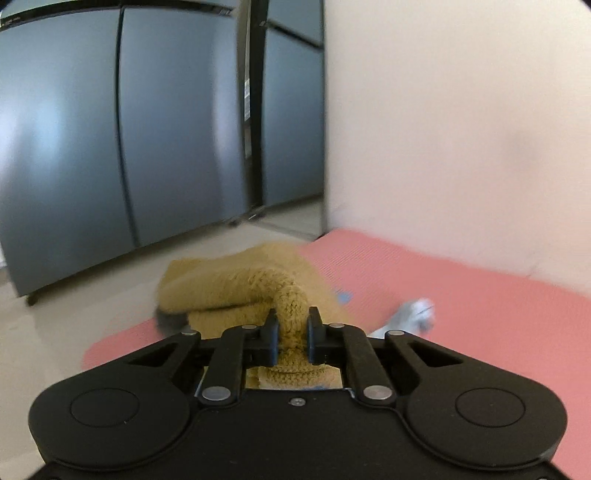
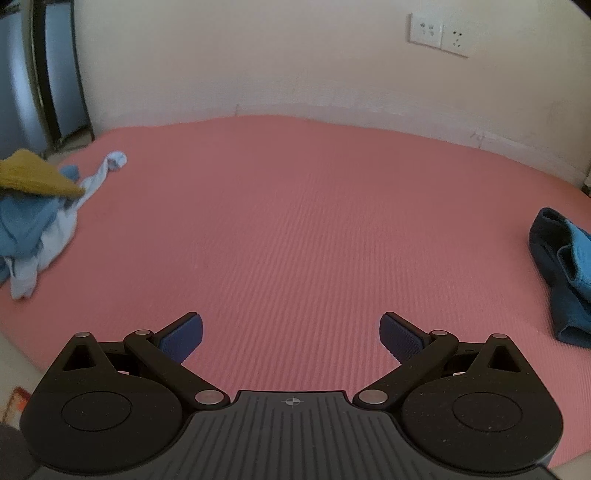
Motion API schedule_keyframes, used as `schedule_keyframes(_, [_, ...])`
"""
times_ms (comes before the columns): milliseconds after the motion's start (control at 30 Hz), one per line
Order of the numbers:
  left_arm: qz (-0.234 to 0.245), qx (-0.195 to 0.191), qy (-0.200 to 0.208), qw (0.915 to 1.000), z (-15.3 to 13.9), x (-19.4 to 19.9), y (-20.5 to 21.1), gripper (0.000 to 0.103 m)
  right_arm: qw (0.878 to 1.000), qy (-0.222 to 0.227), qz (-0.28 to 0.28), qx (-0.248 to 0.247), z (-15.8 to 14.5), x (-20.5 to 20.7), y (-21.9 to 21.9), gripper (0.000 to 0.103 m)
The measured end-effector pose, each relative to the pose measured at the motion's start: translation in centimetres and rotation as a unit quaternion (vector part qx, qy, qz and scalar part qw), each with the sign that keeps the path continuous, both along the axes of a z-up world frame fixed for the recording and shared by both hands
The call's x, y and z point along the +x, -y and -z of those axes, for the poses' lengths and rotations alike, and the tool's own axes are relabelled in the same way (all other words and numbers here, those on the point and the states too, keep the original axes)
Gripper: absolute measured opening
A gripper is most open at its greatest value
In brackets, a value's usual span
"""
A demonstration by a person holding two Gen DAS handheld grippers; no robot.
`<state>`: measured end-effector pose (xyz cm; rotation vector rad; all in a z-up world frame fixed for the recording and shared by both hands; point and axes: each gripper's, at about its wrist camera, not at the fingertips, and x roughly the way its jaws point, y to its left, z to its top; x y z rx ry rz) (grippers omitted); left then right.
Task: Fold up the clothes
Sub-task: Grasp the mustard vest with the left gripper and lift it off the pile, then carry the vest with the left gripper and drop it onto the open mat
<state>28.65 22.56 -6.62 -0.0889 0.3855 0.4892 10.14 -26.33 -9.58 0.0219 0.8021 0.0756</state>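
My left gripper (image 1: 292, 325) is clamped narrow on a fold of the mustard knit (image 1: 258, 284); the knit bunches up between the black fingers (image 1: 272, 332) and trails off toward 11 o'clock, where the rest of it heaps on the near-left corner of the pink mat (image 1: 461, 306). A pale blue cloth (image 1: 413, 312) lies on the mat at 2 o'clock from the jaws, blurred. Grey cabinet doors (image 1: 110, 129) fill the view from 9 to 12, with a cream wall (image 1: 443, 110) at 1.

My right gripper (image 2: 291, 334) is spread wide, nothing between the blue pads (image 2: 183, 338), over bare mat (image 2: 295, 221). At 10 o'clock from it the mustard knit (image 2: 33, 177) lies on top of a pile of blue clothes (image 2: 26, 225), with a pale blue cloth (image 2: 96, 177) trailing out of the pile. At 3 o'clock a dark blue garment (image 2: 550, 258) with a lighter blue piece on it lies by the mat's right edge. A wall socket (image 2: 439, 33) is at 1.
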Motion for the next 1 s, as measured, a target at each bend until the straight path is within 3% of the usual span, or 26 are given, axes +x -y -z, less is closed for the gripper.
schedule_keyframes(233, [0.119,0.0,0.045,0.9919,-6.2,-2.9,8.8,0.011,0.999,0.037,0.014,0.019,-2.1,-0.9,0.9,0.103])
schedule_keyframes(367, [0.183,-0.023,0.048,0.9817,-7.8,-4.6,14.2,0.011,0.997,0.064,0.027,0.034,-3.6,-2.3,2.2,0.103])
schedule_keyframes(467, [0.238,-0.023,0.054,0.9695,-8.4,-6.3,18.6,0.011,0.995,0.083,0.039,0.042,-4.6,-3.3,3.5,0.103])
schedule_keyframes(600, [0.325,-0.027,0.063,0.9434,-9.4,-8.4,25.2,0.011,0.992,0.106,0.057,0.05,-5.8,-4.7,5.5,0.103])
schedule_keyframes(767, [0.433,-0.058,0.058,0.8977,-9.3,-10.8,33.5,0.011,0.987,0.129,0.082,0.051,-7.2,-6.5,8.1,0.103])
schedule_keyframes(933, [0.518,-0.039,0.02,0.8545,-6.1,-13.1,42.7,0.013,0.982,0.148,0.114,0.038,-8.0,-8.4,10.8,0.103])
schedule_keyframes(1000, [0.532,-0.028,-0.018,0.8464,-3.6,-11.3,44.1,0.014,0.981,0.145,0.128,0.027,-7.9,-8.9,11.8,0.103])
